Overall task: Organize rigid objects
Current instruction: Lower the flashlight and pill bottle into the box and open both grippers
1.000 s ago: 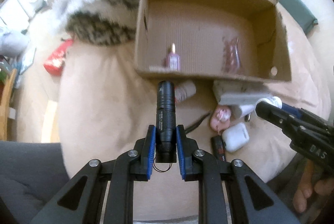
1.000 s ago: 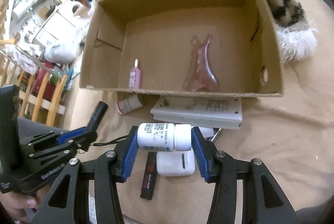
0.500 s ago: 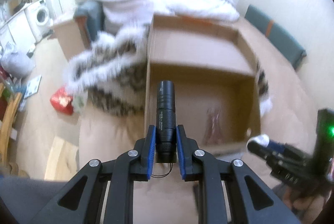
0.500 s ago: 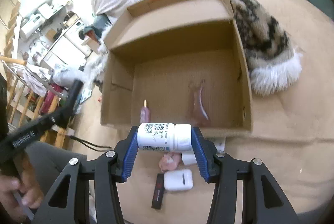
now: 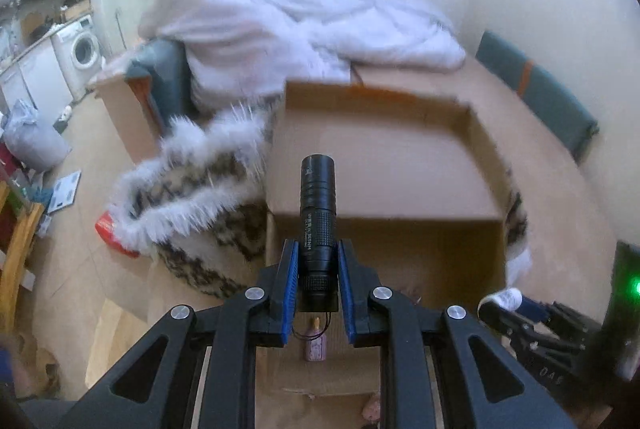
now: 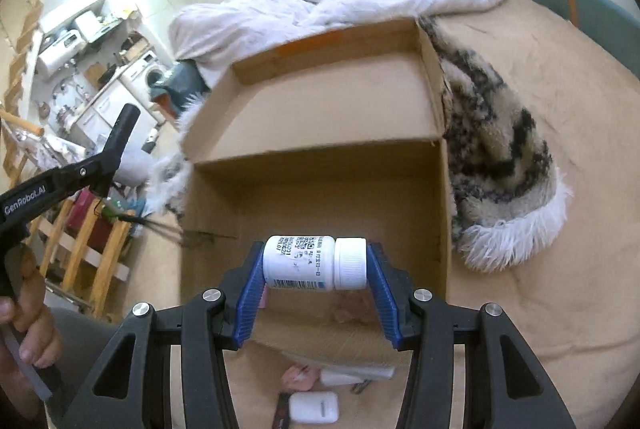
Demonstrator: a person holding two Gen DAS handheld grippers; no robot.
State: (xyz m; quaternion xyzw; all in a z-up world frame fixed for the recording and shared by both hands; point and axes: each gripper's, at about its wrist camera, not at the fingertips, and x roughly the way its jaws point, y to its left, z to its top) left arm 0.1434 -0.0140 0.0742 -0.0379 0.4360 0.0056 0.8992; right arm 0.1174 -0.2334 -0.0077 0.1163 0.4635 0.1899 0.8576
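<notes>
The left gripper (image 5: 318,293) was clenched on a black cylindrical metal flashlight (image 5: 318,225), which pointed toward 12 o'clock over the open brown cardboard box (image 5: 484,165). The right gripper (image 6: 316,283) grasped a white plastic pill bottle with a ribbed white cap (image 6: 316,262), lying crosswise between its 2 blue pads, cap toward 3 o'clock, above the box (image 6: 434,165). A small pink bottle (image 5: 315,345) stood on the box floor at 6 o'clock. A white earbud case (image 6: 314,407) lay outside the box on the beige bedcover (image 6: 560,289).

Black tongs (image 5: 318,293), blue pads (image 6: 251,293), silver screws.
</notes>
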